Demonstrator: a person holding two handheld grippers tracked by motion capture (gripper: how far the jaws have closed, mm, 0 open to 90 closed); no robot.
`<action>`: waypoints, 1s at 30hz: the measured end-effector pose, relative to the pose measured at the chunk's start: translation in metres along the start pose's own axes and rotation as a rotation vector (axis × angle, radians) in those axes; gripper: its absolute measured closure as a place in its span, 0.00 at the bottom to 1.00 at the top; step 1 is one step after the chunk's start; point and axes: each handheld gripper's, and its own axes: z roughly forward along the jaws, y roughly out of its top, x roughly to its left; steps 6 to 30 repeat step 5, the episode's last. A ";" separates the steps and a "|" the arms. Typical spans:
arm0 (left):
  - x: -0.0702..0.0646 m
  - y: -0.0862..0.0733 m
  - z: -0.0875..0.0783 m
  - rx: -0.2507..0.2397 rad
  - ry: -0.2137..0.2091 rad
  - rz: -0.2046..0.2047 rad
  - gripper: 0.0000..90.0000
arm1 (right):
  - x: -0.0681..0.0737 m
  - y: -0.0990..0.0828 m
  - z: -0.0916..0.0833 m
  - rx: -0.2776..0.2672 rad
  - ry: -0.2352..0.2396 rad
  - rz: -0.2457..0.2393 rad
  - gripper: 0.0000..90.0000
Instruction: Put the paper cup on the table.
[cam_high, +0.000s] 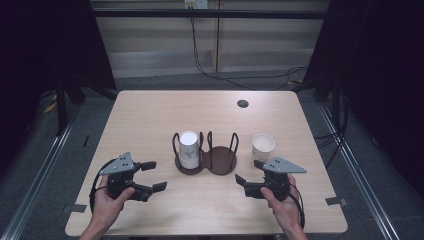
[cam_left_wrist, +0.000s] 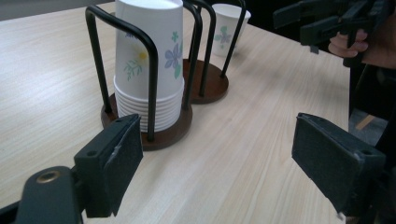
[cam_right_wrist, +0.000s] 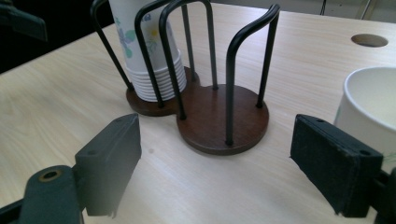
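Observation:
A dark wooden cup holder with black wire hoops stands at the table's middle. Its left ring holds a stack of upside-down flowered paper cups; its right ring has nothing in it. One upright paper cup stands on the table just right of the holder. My left gripper rests open to the left of the holder, facing the stack, jaws wide with nothing between them. My right gripper is open too, in front of the holder's bare right base, the single cup beside its right jaw.
The light wooden table has a round cable hole at the back right. Dark curtains and floor rails flank it. In the left gripper view, the other gripper shows at upper right.

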 end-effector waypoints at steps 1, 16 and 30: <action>0.001 -0.001 0.001 0.003 -0.002 0.004 0.18 | 0.002 -0.001 -0.001 0.001 -0.003 -0.011 0.18; 0.001 -0.007 0.004 -0.011 0.019 -0.021 0.18 | 0.000 -0.006 -0.001 0.009 0.003 0.002 0.18; 0.001 -0.007 0.004 -0.011 0.019 -0.021 0.18 | 0.000 -0.006 -0.001 0.009 0.003 0.002 0.18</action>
